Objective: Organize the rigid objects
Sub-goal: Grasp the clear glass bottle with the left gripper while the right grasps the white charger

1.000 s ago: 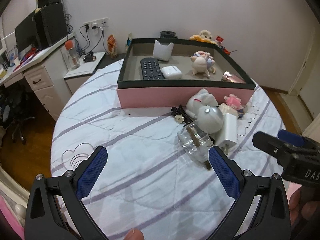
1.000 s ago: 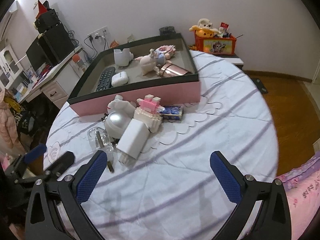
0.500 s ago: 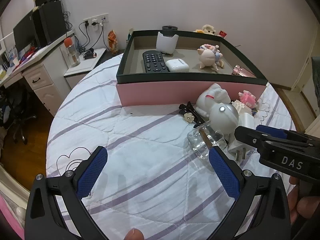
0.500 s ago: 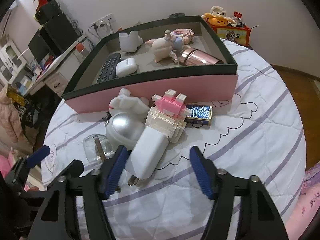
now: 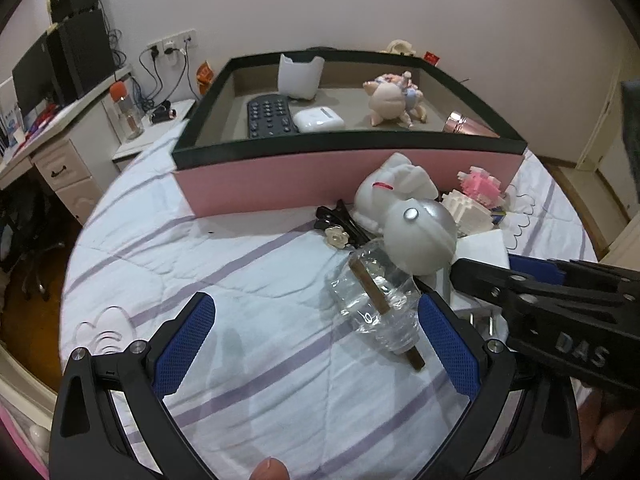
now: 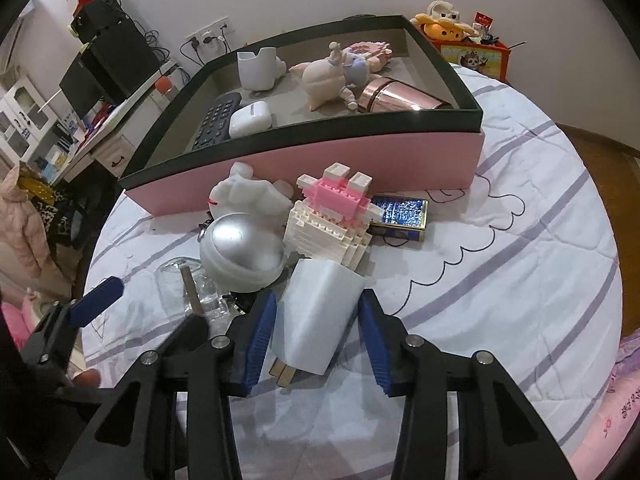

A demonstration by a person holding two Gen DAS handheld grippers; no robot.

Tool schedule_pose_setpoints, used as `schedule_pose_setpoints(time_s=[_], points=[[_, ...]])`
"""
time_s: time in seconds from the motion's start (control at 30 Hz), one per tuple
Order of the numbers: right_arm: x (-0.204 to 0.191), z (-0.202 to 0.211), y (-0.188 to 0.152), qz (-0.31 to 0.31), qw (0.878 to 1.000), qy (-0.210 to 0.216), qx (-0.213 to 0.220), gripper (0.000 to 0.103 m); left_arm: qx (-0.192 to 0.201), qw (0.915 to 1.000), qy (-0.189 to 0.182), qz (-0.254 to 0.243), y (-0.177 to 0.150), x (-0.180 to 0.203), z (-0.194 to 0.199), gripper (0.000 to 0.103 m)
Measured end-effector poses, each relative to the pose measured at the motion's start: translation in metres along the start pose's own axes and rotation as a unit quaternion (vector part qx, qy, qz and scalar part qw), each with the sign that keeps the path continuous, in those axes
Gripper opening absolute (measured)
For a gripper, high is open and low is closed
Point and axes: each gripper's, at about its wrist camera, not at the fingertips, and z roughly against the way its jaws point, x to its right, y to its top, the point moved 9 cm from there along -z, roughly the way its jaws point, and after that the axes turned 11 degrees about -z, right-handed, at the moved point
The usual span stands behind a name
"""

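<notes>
While white charger lies on striped surface at near edge of clutter, right claw has just been closing, pads flanking its flat sides, seemingly touching. Light, stiff, slick plastic (prongs face claw); pinch mid-body. Silver ball, block figure crowd it; pink box beyond. Left claw spread, empty.

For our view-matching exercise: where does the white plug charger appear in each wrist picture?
Left wrist: the white plug charger sits right of centre, mostly hidden behind the silver ball.
Right wrist: white plug charger, low centre, between the right claw pads.
Shared landmark: pink box.
</notes>
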Motion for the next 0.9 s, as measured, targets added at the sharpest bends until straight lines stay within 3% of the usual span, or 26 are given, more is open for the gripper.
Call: schedule_pose_setpoints(time_s=[0.23,0.33,0.43,0.47,0.6,0.7,0.9], points=[[-0.003,-0.002,-0.001,0.006,1.000,0.004,-0.003,0.044,-0.009,0.9995,-0.007,0.029,-0.006,-0.007,-0.019,0.103],[-0.004,-0.001,-0.002,0.008,1.000,0.007,-0.001,0.041,0.002,0.9992,-0.018,0.035,-0.007,-0.009,-0.017,0.098],[-0.006,0.001,-0.002,0.008,1.000,0.010,0.002,0.038,0.013,0.9988,-0.026,0.040,-0.008,-0.013,-0.013,0.085],[-0.006,0.000,-0.002,0.011,1.000,0.008,0.001,0.038,0.014,0.9987,-0.025,0.042,-0.008,-0.015,-0.012,0.070],[-0.008,-0.004,-0.002,0.010,1.000,0.011,-0.003,0.037,0.016,0.9981,-0.036,0.048,-0.009,-0.026,-0.011,0.050],[-0.010,-0.009,-0.004,0.011,1.000,0.008,-0.007,0.037,0.016,0.9980,-0.038,0.048,-0.009,-0.032,-0.011,0.042],[-0.011,-0.010,-0.005,0.011,1.000,0.006,-0.004,0.037,0.010,0.9991,-0.022,0.033,-0.002,-0.032,-0.017,0.044]])
